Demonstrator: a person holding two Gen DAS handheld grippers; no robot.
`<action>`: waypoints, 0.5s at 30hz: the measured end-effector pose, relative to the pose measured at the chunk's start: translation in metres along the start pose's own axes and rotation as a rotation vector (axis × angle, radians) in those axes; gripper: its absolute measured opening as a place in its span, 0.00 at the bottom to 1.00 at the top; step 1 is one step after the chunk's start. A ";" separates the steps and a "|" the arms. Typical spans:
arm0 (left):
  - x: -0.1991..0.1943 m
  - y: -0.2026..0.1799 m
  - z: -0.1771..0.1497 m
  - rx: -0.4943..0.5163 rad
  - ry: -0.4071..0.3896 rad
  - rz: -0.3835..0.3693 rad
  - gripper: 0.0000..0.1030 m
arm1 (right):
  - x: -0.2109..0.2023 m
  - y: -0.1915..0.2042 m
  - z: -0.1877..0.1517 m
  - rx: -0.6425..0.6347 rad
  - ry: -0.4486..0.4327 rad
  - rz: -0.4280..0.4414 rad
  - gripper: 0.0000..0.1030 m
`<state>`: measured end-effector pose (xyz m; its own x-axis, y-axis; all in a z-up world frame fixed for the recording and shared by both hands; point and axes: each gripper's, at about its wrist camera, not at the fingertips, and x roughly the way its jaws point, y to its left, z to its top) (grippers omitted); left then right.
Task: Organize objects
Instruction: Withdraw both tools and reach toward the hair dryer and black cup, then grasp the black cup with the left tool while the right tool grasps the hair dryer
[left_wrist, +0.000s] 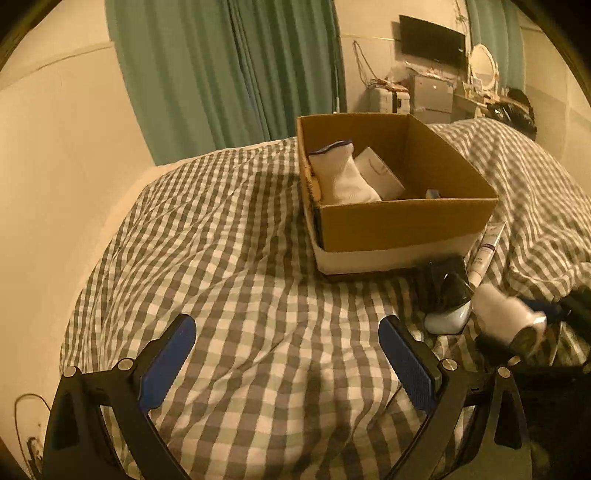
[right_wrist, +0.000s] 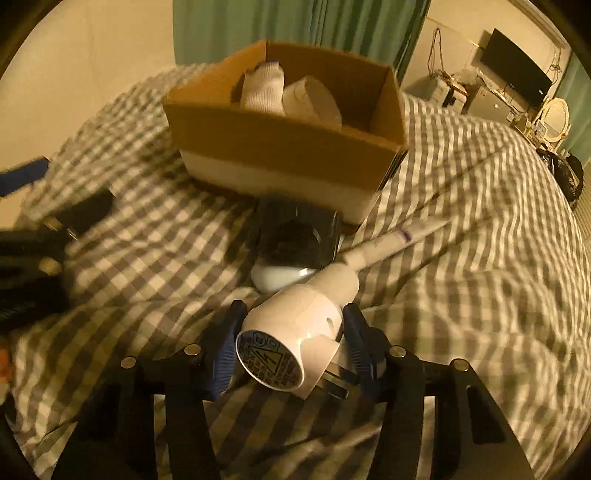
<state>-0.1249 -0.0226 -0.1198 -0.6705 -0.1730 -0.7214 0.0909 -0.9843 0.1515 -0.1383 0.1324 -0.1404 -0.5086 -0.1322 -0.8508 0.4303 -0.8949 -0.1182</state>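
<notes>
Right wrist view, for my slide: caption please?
Right gripper clamps a white plug adapter before the cardboard box on a checked bed.

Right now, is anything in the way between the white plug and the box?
Yes. The right gripper is shut on the white plug. A black and white gadget sits on the bed right in front of the box, with a white tube beside it. Lifting the plug over them should clear both.

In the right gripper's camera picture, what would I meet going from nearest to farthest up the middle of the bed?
White plug adapter between the right gripper fingers → black-and-white gadget → cardboard box with a white sock inside → green curtain.
</notes>
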 end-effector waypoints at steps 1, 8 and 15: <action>0.001 -0.003 0.001 0.008 0.001 -0.003 0.99 | -0.005 -0.006 0.003 0.006 -0.013 0.009 0.52; 0.012 -0.038 0.017 0.066 0.021 -0.075 0.99 | -0.030 -0.031 0.016 0.028 -0.095 0.012 0.52; 0.034 -0.072 0.035 0.078 0.041 -0.168 0.99 | -0.032 -0.057 0.036 0.020 -0.126 -0.037 0.52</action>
<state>-0.1805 0.0438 -0.1317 -0.6405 -0.0098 -0.7679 -0.0776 -0.9940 0.0774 -0.1732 0.1721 -0.0881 -0.6143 -0.1502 -0.7746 0.3951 -0.9083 -0.1373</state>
